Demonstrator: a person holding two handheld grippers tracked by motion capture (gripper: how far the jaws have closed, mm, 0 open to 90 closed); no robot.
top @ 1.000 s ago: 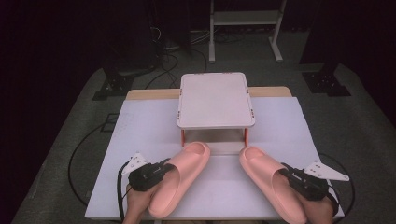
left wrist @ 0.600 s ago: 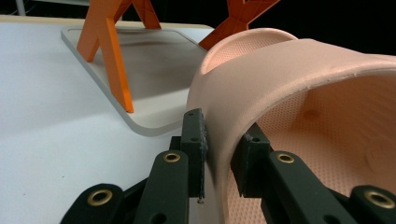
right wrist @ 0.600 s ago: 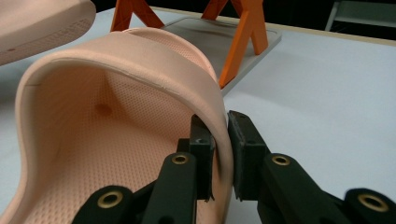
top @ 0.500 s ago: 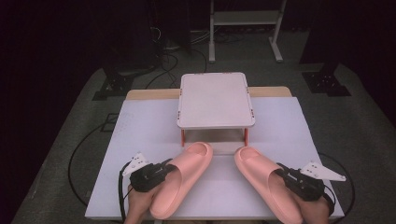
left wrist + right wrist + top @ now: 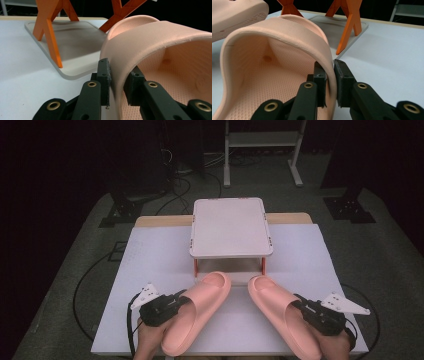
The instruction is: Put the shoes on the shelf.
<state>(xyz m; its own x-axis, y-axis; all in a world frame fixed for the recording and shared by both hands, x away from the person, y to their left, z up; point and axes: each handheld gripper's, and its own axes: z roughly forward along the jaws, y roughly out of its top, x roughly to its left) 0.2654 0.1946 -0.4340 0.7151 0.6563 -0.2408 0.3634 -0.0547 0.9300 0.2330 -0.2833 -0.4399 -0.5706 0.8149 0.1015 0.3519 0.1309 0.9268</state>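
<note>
Two pink slide sandals lie on the white table in front of a small white rack. The left sandal points up and right, and my left gripper is shut on its strap's outer edge; the left gripper view has that strap pinched between the black pads. The right sandal points up and left. My right gripper is shut on the outer edge of its strap, one pad outside and one inside. The two toes sit close together by the rack's base.
The white rack stands on orange legs over a pale base plate at the table's middle. The white table sheet spreads to both sides. Beyond the table are dark floor, cables and a metal stand.
The right sandal has slid left and slightly up with my right gripper, closing the gap to the left sandal. The left sandal and left gripper have barely moved.
</note>
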